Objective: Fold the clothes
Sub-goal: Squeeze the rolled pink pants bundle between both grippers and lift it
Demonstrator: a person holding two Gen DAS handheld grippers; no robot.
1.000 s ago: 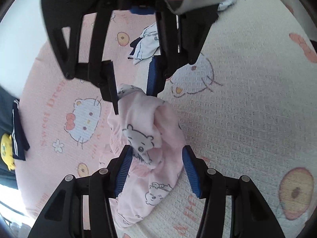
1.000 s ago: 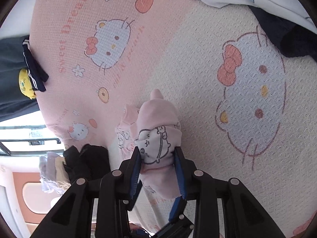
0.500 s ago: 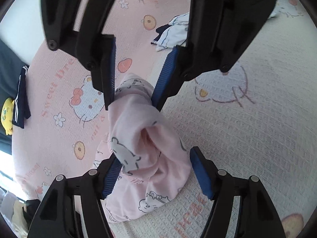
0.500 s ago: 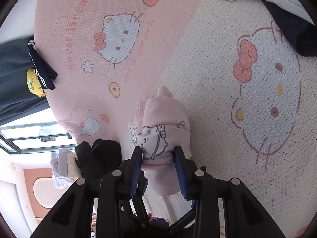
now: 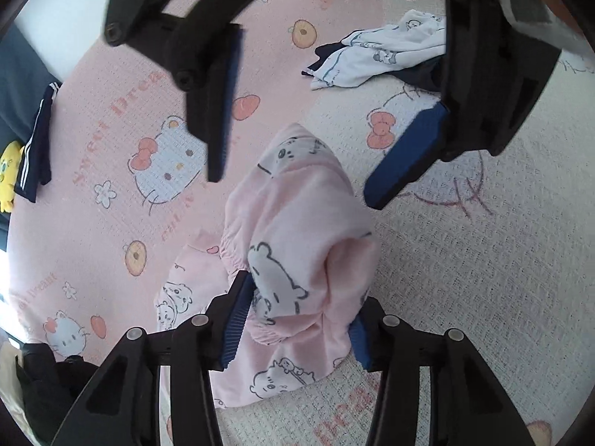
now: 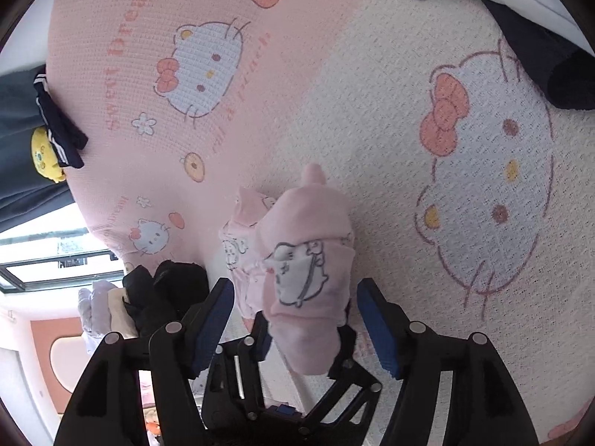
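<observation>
Left wrist view: left gripper (image 5: pixel 297 316) closing, pads pressing the bunched pink garment (image 5: pixel 297 230) lying on the blanket (image 5: pixel 483 260). Right gripper (image 6: pixel 293 319) opening, pads clear of cloth. Garment's underside is hidden.

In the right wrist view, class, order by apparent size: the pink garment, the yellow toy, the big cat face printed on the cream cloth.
1. Big cat face.
2. Pink garment, though nearness to the camera enlarges it.
3. Yellow toy, partly hidden.
</observation>
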